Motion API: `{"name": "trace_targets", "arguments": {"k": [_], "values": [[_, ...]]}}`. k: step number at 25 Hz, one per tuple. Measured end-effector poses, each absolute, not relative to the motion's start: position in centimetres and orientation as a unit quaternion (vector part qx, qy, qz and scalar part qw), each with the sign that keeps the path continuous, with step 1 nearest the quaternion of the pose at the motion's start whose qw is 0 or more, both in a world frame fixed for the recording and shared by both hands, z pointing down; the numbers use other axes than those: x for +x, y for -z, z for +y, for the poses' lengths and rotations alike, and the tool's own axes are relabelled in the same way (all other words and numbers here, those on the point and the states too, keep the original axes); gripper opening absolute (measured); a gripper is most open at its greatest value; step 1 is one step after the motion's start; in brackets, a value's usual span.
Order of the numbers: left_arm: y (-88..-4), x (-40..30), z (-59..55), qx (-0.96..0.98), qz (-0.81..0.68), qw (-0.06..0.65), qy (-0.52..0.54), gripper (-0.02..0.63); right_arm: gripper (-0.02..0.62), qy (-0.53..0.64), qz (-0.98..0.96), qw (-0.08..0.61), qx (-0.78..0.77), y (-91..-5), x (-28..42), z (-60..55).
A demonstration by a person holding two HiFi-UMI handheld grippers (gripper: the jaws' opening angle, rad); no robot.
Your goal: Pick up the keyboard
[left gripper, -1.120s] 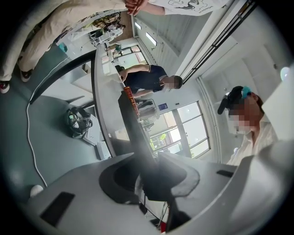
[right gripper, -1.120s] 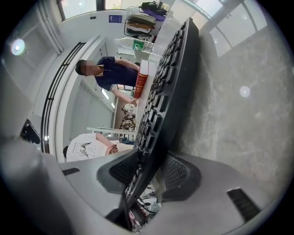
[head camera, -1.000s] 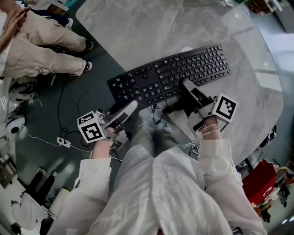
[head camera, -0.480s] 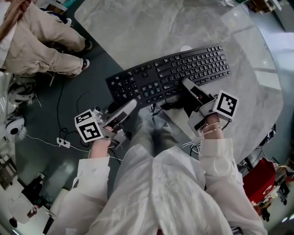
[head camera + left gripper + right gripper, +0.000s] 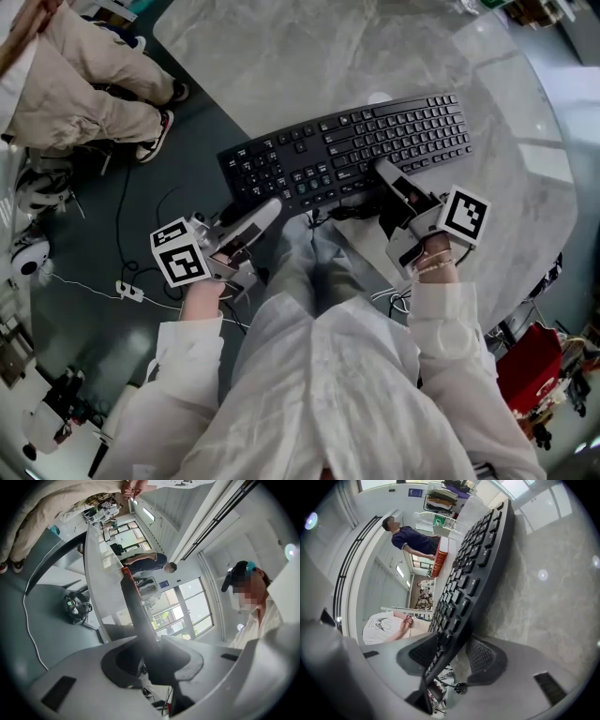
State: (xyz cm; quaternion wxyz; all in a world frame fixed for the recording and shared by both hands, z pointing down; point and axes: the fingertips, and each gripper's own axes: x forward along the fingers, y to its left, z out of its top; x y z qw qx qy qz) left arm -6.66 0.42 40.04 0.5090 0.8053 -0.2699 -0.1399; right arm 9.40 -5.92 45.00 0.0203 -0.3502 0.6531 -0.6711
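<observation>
We have our left gripper (image 5: 269, 212) pinching the keyboard (image 5: 356, 150) by its near edge, while our right gripper (image 5: 381, 170) has just been spreading its jaws (that edge sits loose between them), the board stretching ahead across the table (image 5: 309, 56).

Right gripper (image 5: 454, 657) jaws (just opening) straddle keyboard (image 5: 474, 559).

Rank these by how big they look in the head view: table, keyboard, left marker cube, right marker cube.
1. table
2. keyboard
3. left marker cube and right marker cube: they look about alike, so I won't rank them.
</observation>
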Motion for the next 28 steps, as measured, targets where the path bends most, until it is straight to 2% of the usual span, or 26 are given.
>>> {"name": "trace_targets", "arguments": {"k": [13,28], "values": [[-39.9,-6.9,0.4,0.804,-0.271,0.51,0.14,0.127,0.189,0.642,0.688,-0.036,-0.338,-43.5,9.2,-3.4],[-42.5,-6.9,0.0,0.783,-0.304,0.529,0.12,0.127,0.189,0.611,0.729,-0.02,-0.308,-42.1,8.6,-2.7]]}}
